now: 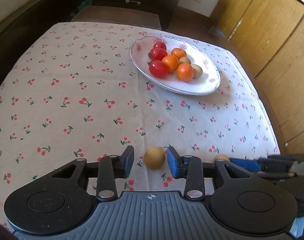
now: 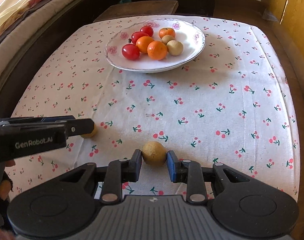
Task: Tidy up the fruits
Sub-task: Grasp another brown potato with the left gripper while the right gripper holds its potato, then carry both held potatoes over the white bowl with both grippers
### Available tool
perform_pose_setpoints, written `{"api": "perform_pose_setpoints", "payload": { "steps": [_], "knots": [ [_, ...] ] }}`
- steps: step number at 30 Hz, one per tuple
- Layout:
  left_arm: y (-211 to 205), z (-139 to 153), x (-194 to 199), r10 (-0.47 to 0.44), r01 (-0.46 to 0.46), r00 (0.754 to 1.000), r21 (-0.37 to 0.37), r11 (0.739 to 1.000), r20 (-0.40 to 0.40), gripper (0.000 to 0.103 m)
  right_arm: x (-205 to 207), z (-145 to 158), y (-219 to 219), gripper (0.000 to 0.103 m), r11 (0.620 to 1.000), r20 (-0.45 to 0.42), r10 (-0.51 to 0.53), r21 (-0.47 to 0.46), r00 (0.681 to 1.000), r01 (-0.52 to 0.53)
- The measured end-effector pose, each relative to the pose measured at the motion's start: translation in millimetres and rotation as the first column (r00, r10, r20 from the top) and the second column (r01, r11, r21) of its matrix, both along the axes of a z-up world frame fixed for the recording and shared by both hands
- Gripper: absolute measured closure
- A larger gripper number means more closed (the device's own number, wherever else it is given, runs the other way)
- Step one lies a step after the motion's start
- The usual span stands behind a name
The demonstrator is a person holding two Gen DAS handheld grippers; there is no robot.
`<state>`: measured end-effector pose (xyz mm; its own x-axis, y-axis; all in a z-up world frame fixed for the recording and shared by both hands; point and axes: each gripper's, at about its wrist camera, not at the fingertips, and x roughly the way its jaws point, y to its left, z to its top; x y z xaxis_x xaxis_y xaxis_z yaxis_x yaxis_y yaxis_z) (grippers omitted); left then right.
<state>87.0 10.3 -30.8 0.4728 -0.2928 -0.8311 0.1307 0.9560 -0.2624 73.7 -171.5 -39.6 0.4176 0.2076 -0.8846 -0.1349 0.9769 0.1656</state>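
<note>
A white flowered plate at the far side of the table holds three red tomatoes, three oranges and two tan fruits. My left gripper is open, with a tan fruit on the cloth between its fingers, touching the right pad and apart from the left one. My right gripper is shut on another tan fruit at table level. The left wrist view shows that fruit beside the right gripper's blue finger. The right wrist view shows the left gripper's body partly hiding its fruit.
A cherry-print cloth covers the table. Dark wooden furniture stands behind it, wooden cabinet panels are on the right, and bedding lies to the left.
</note>
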Motion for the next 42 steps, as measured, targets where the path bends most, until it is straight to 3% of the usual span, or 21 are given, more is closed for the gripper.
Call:
{"api": "perform_pose_setpoints", "payload": {
  "steps": [7, 17, 20, 28, 42],
  "knots": [
    [-11, -4, 2, -0.006, 0.005, 1.0, -0.017, 1.0, -0.006, 0.049, 3, 3, -5, 0.069, 1.0, 0.004, -0.009, 0.024, 1.0, 0.009],
    [-14, -9, -1, -0.021, 0.021, 1.0, 0.045, 0.999, -0.008, 0.047, 6, -4, 3, 0.067, 1.0, 0.0, 0.006, -0.014, 1.0, -0.006],
    [-18, -10, -1, -0.032, 0.033, 0.999, 0.06, 0.998, -0.002, 0.049, 6, -4, 4, 0.068, 1.0, 0.01, -0.003, -0.021, 1.0, 0.003],
    [-22, -9, -5, -0.065, 0.064, 0.998, 0.097, 0.993, 0.006, 0.067, 1, -3, 9, 0.074, 0.999, 0.02, 0.006, -0.037, 1.0, -0.005],
    [-15, -2, -12, -0.052, 0.052, 0.999, 0.064, 0.997, 0.006, 0.071, -15, 13, 1, 0.074, 0.999, 0.047, -0.037, -0.007, 0.998, 0.037]
  ]
}}
